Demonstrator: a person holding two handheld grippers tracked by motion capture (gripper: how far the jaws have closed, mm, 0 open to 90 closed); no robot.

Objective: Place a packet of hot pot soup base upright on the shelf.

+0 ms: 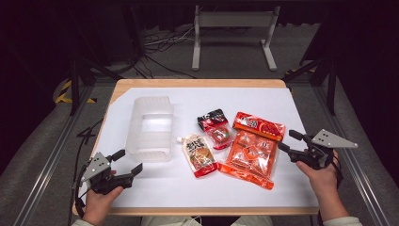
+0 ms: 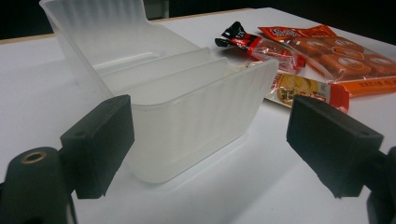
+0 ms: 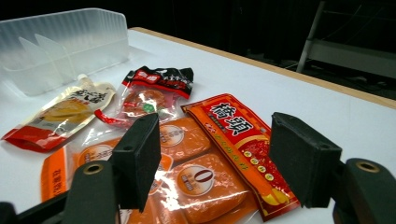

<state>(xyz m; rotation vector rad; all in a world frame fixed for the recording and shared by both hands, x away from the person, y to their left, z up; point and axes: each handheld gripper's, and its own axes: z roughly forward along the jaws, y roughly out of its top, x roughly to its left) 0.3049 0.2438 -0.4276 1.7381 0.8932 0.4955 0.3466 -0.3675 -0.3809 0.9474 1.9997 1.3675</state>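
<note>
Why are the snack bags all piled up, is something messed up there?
Nothing is torn or spilled. The big orange pack lies askew, and the spouted pouch and the red-and-black packet overlap its edge. The clear plastic bin stands upright and empty. Both the left gripper and right gripper are open.

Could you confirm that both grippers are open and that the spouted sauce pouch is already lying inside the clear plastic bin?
Not quite. The spouted sauce pouch lies on the white table beside the clear plastic bin, not inside it; the high view shows the bin with nothing in it. The rest holds: the left gripper and the right gripper are both open.
</note>
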